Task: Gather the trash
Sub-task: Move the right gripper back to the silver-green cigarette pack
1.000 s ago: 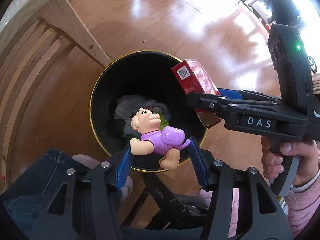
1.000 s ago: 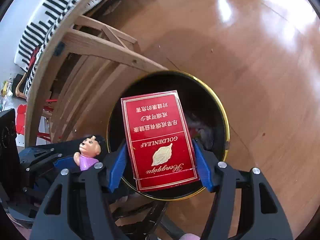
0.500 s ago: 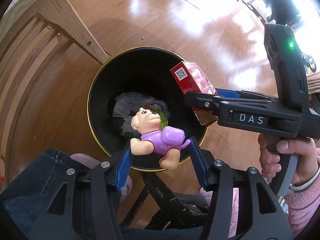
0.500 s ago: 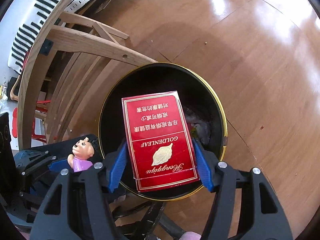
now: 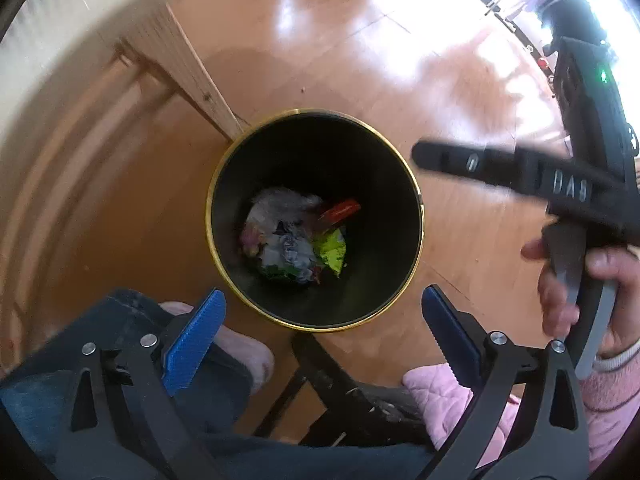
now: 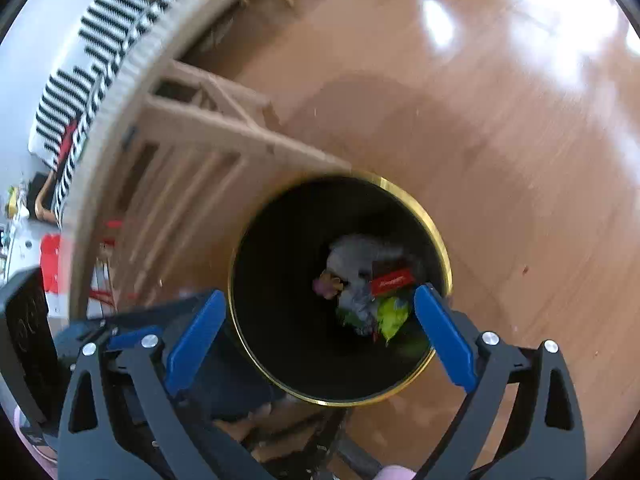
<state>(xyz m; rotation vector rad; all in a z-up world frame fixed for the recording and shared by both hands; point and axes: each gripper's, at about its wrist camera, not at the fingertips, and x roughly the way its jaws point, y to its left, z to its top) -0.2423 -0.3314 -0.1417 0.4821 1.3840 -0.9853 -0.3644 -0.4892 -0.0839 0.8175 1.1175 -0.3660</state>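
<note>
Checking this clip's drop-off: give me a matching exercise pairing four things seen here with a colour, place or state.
Column A:
1. trash bin
2. red packet
3. left tool
4. green wrapper

Column B:
a. jaws wide apart, nothing between them
b. black with a gold rim
c. lying in the bin, nearest the viewer's side
d. lying in the bin, on top of the pile

Pairs: 1-b, 2-d, 3-a, 4-c

One bin (image 5: 216,184), one red packet (image 5: 340,210), one toy figure (image 6: 328,284), two tools.
</note>
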